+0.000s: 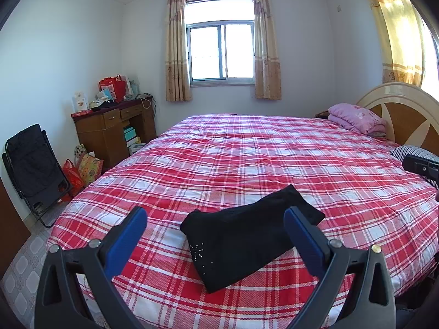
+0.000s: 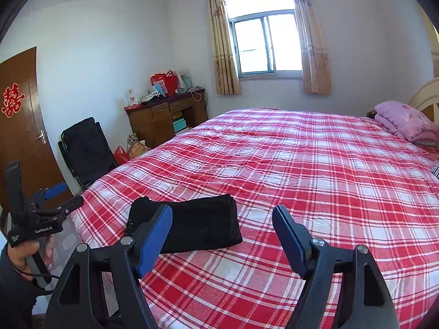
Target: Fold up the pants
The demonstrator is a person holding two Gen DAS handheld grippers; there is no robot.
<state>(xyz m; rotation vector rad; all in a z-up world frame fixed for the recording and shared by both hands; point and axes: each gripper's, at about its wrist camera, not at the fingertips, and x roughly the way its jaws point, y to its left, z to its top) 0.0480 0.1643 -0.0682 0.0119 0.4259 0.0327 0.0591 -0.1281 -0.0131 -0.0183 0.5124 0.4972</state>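
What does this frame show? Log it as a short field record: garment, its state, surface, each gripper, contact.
garment: black pants
state: folded into a compact bundle, lying flat
surface: red plaid bedspread, near the bed's front edge
left gripper: open, holding nothing, raised in front of the pants
right gripper: open, holding nothing, pants to its left
contact: neither gripper appears to touch the pants
other: pink folded quilt by the headboard; desk against the far wall
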